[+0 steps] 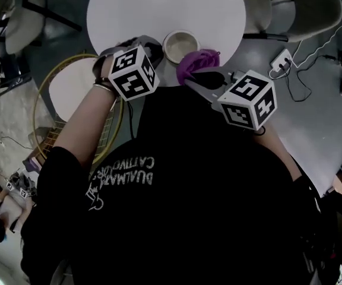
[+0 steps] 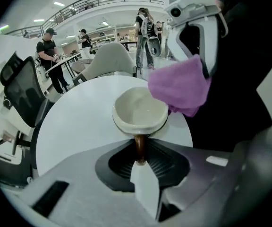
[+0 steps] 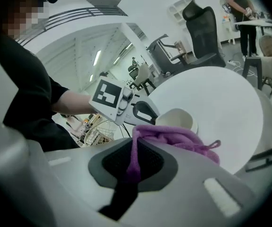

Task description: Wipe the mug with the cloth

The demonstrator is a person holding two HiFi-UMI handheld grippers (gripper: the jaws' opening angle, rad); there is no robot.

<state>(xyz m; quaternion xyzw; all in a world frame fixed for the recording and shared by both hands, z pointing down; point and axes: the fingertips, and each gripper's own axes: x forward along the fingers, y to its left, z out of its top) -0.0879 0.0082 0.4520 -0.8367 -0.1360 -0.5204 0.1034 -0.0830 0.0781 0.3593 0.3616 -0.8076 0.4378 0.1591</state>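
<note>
Left gripper point(image 2: 140, 159): the jaws are drawn narrow and clamped on the thin brown handle point(image 2: 140, 145) of the mug point(image 2: 140, 109). The mug is gripped by that handle alone, with its mouth turned upward. Whether its base rests on anything cannot be told.

Right gripper point(image 3: 130, 167): the jaws are closed on a fold of the cloth point(image 3: 176, 137). The rest of the cloth is bunched ahead of the jaws, and a small loose loop is noted at its outer end. The bunch is seen at the mug's rim, on the side away from the handle. Actual contact cannot be confirmed.

Materials:
- The mug is cream, glazed and smooth. It is round, with a pale interior and a darker brown handle.
- The cloth is purple, soft and crumpled, with a nubbly towelling surface.
- A round, white, smooth-topped table point(image 1: 159, 10) lies below and beyond the mug.
- The gripper shells near the mug are grey plastic with dark ribbed recesses. Each carries a white cube with black square markers.
</note>
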